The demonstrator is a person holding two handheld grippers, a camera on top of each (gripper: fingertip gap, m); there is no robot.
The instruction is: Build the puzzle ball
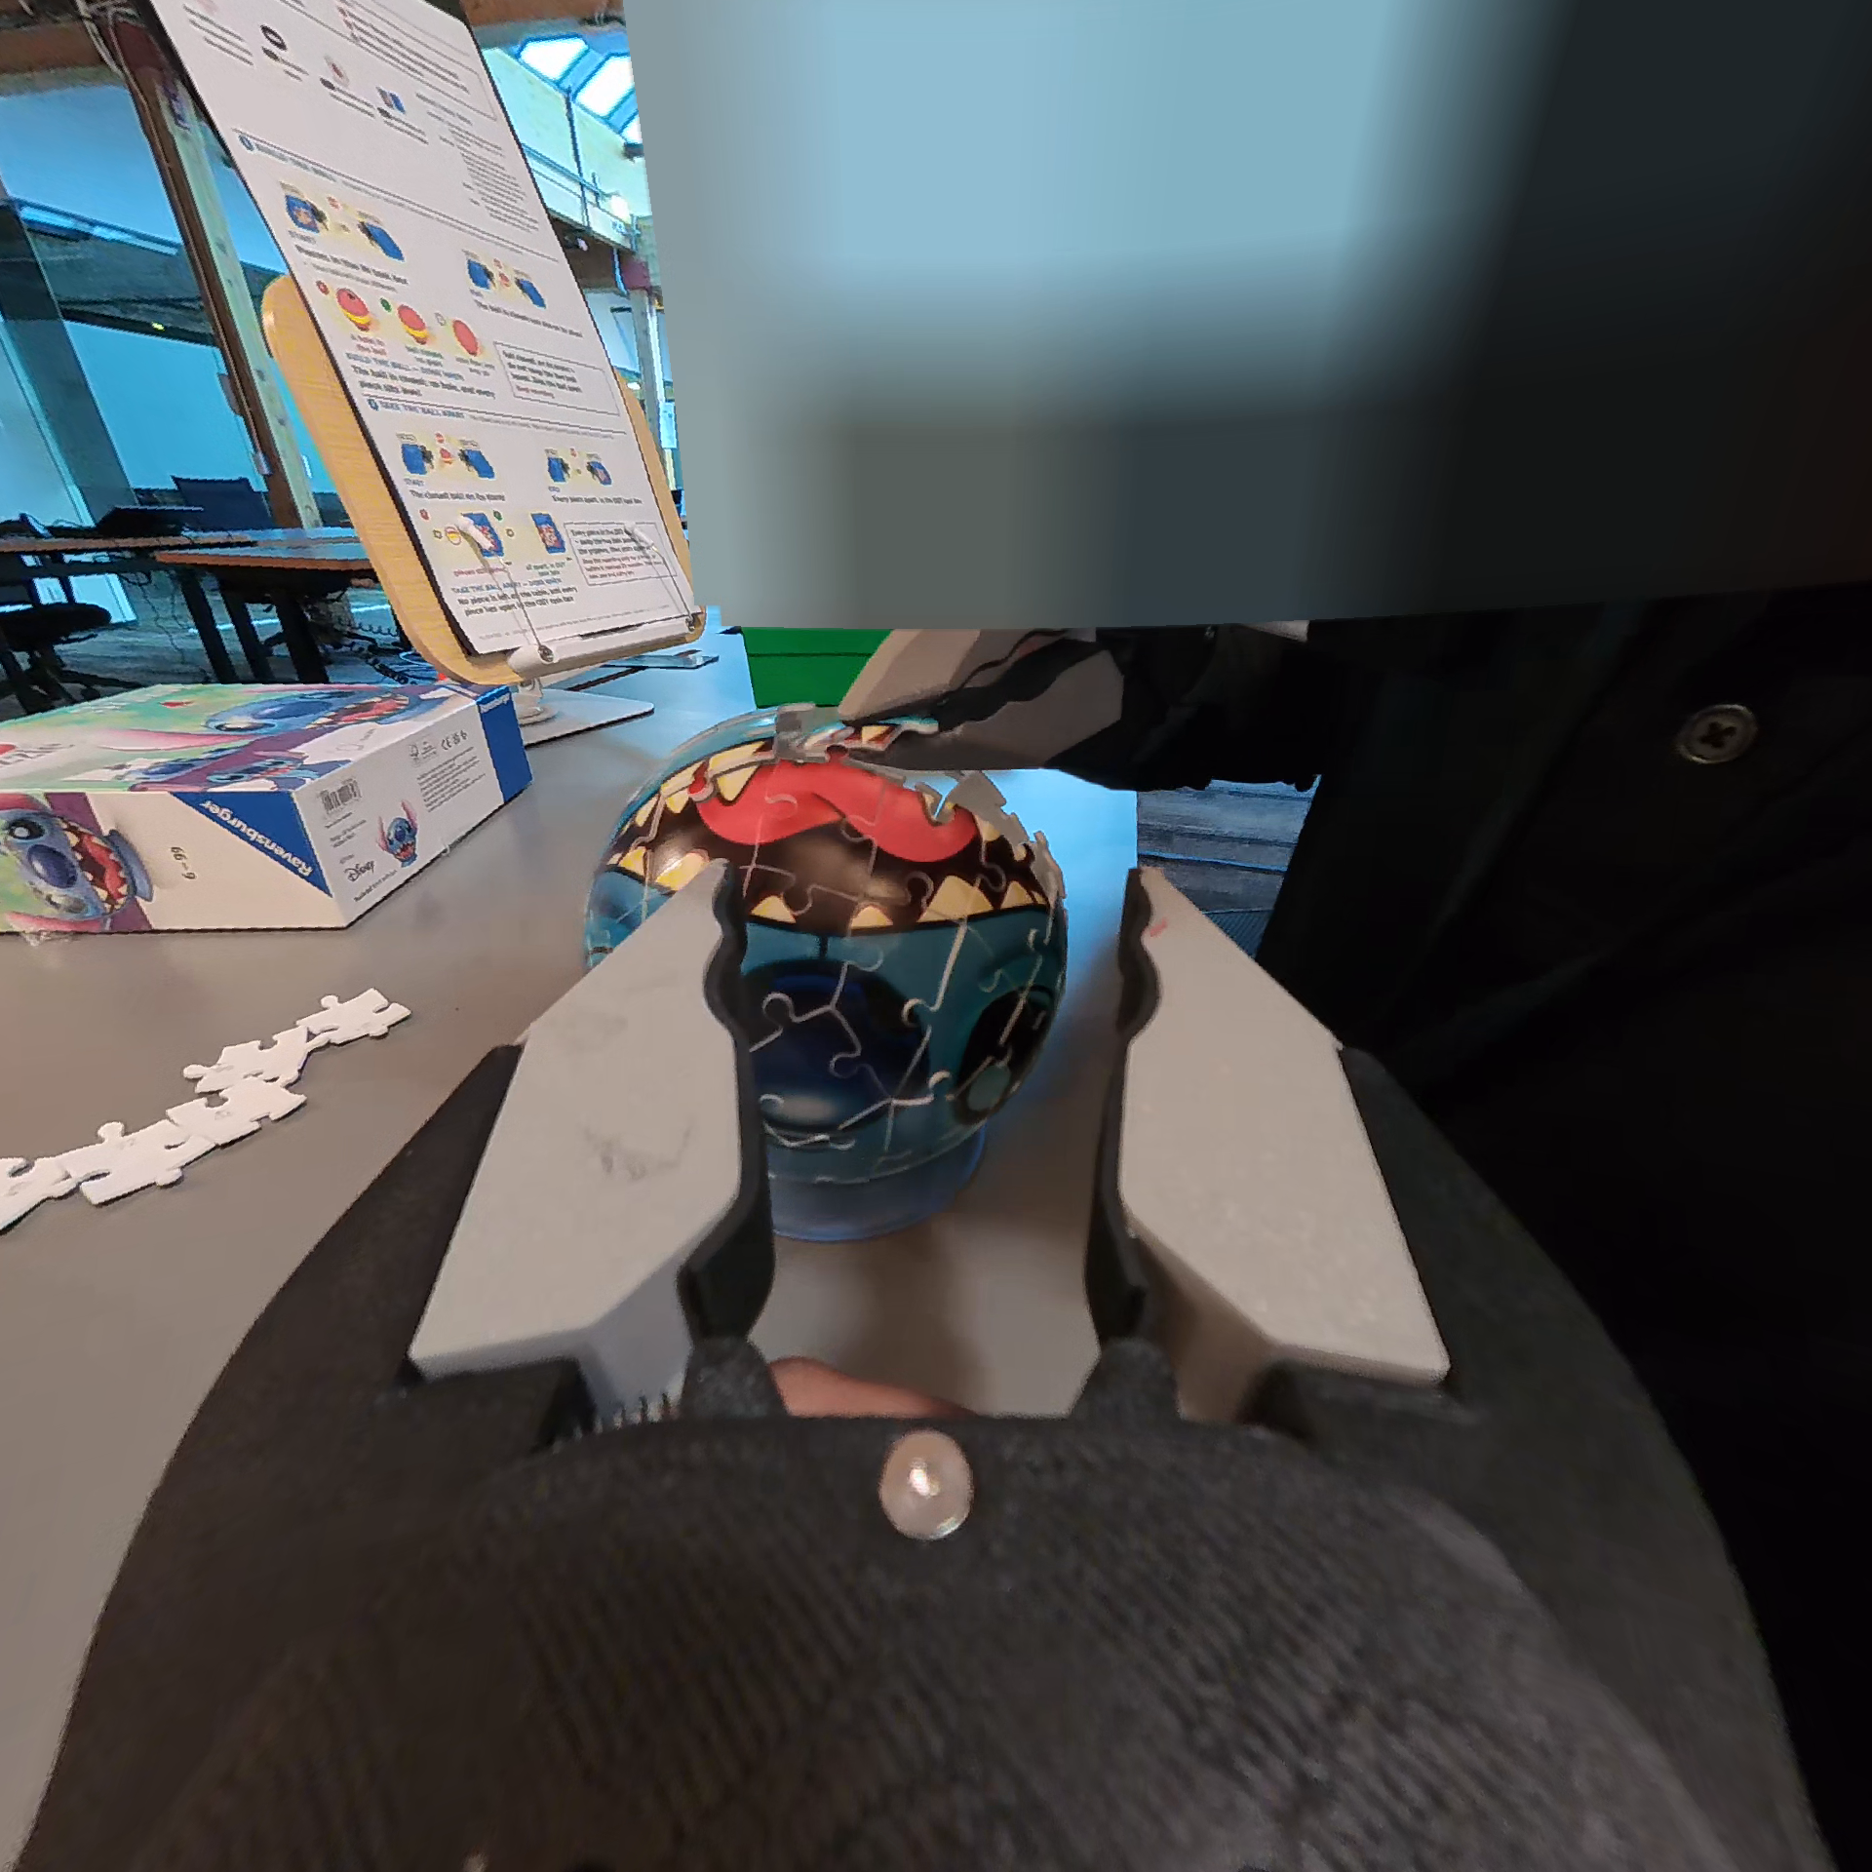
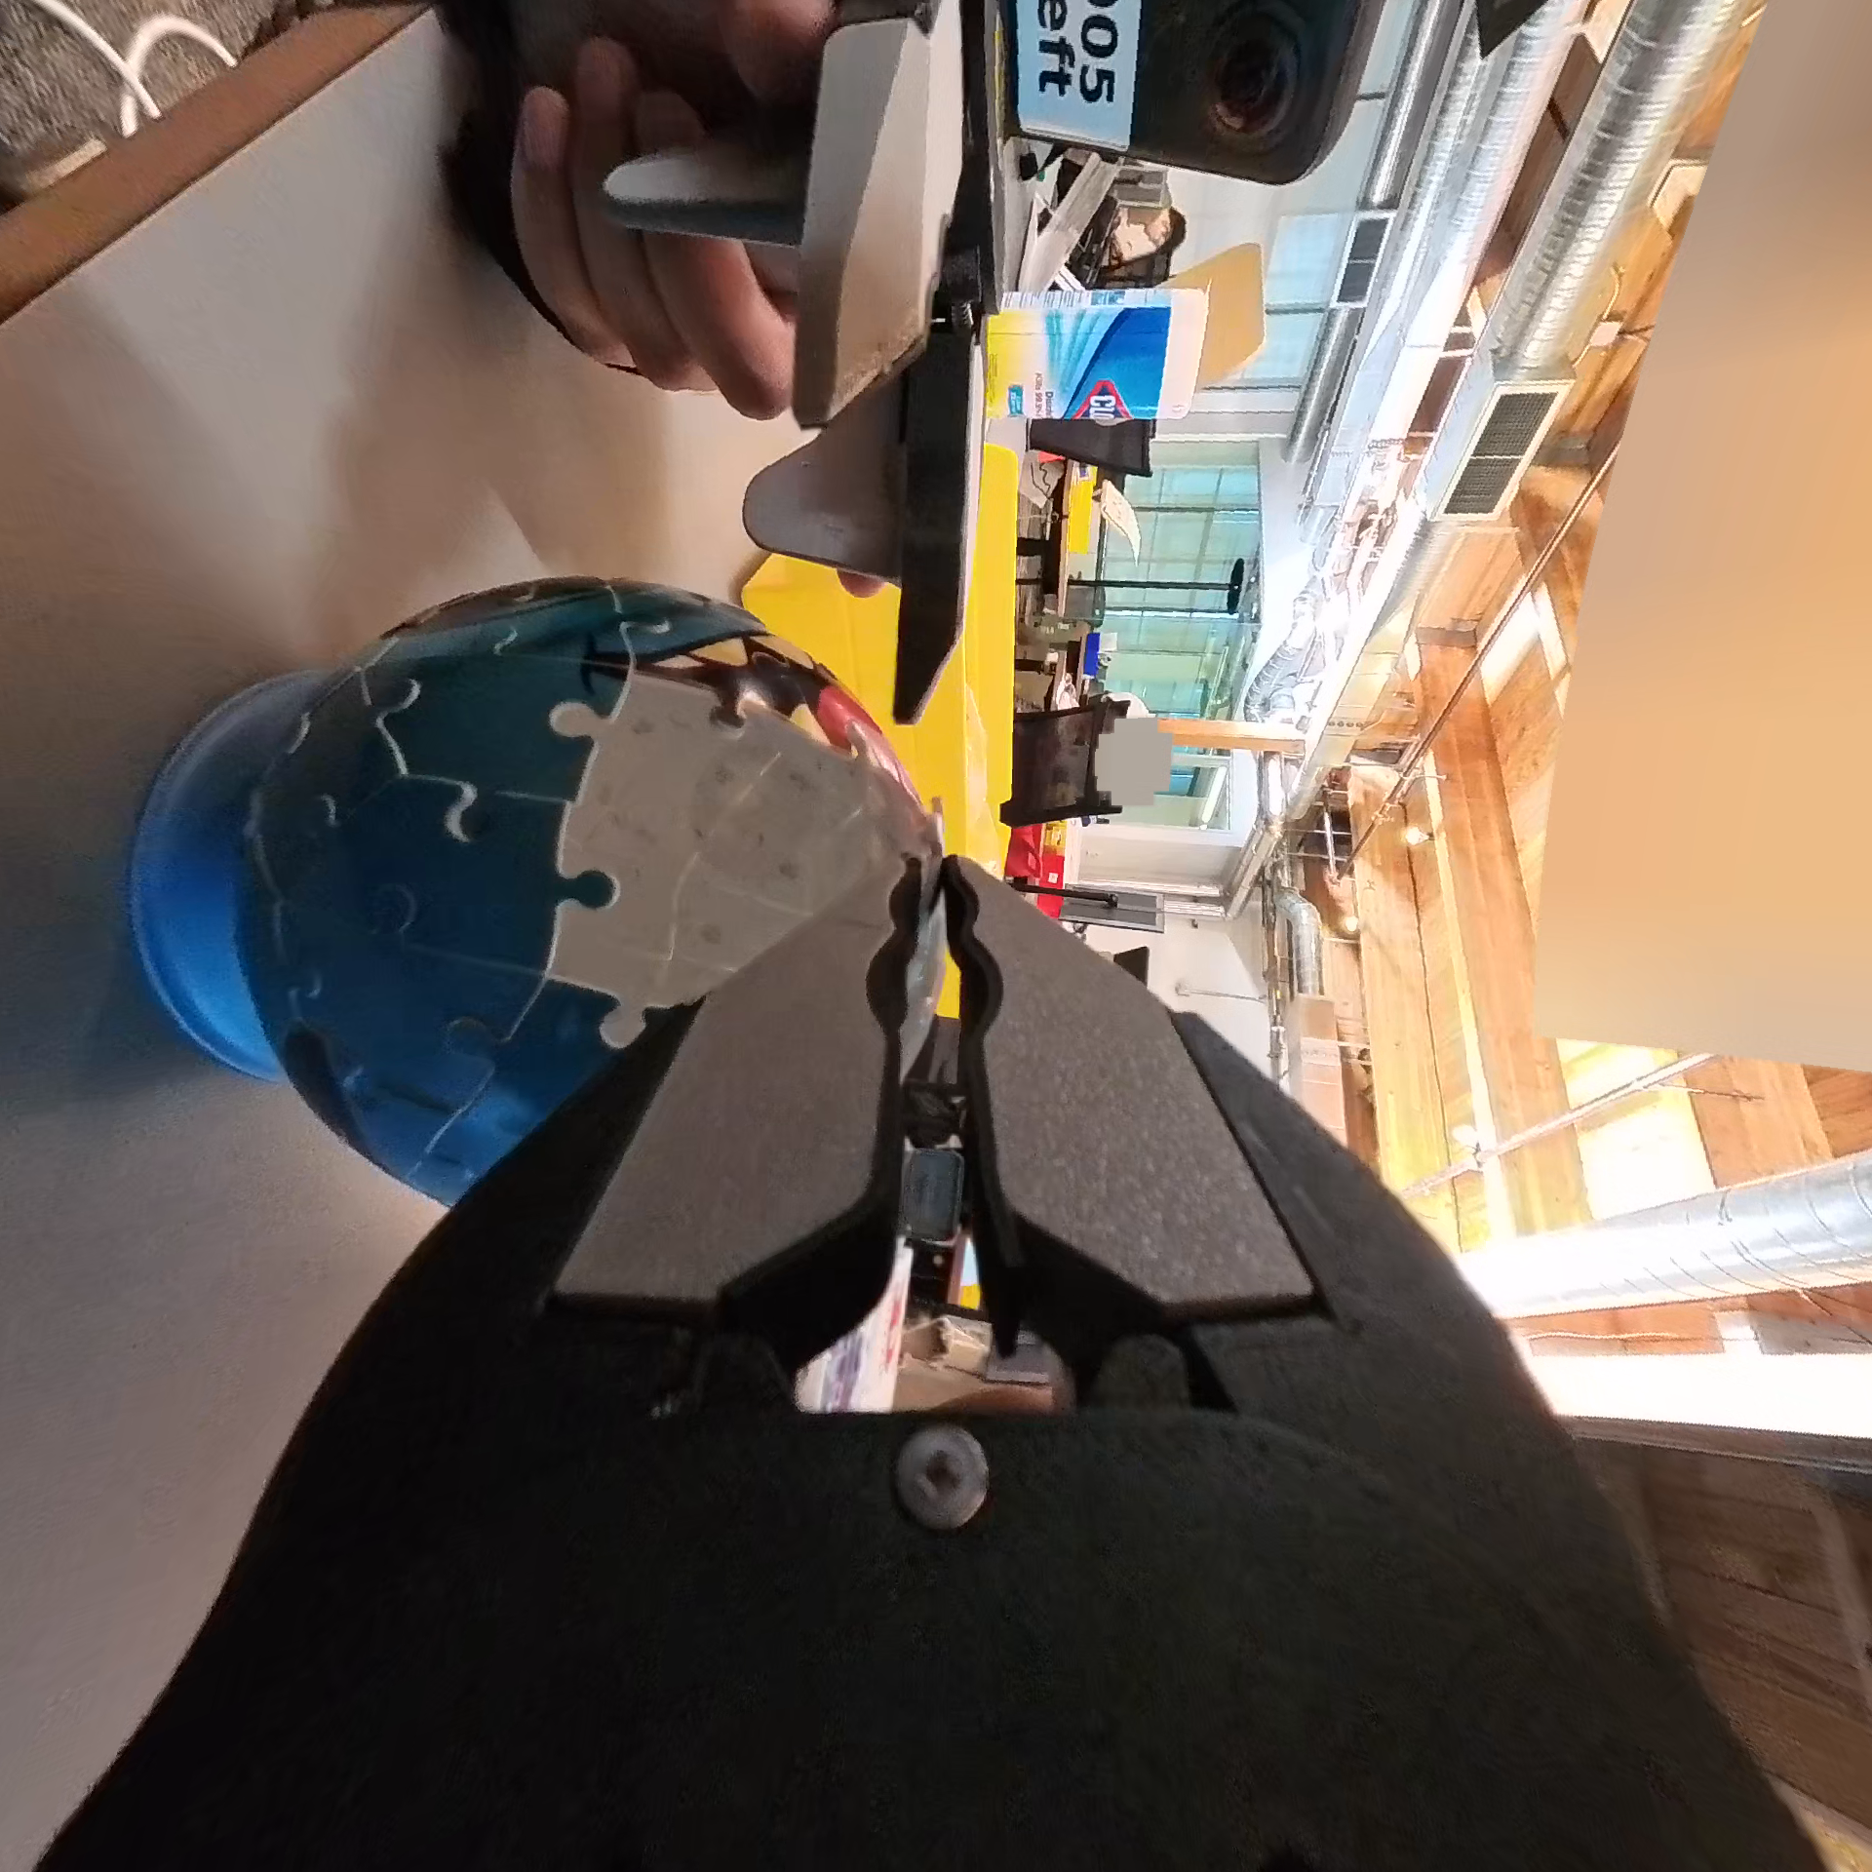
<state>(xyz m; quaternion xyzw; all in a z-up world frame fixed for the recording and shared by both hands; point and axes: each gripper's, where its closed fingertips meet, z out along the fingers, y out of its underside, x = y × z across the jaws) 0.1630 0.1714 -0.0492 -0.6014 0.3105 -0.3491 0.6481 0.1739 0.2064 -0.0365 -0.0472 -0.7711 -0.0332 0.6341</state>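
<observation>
Bright daylight from big windows behind, cool blue-tinted in left wrist view, warm orange in right. Strong fisheye bending at edges. Grey matte tabletop [image 1: 253, 1317] shows soft shadows. Dark gripper body underexposed, right view rotated sideways, slight motion blur.
</observation>
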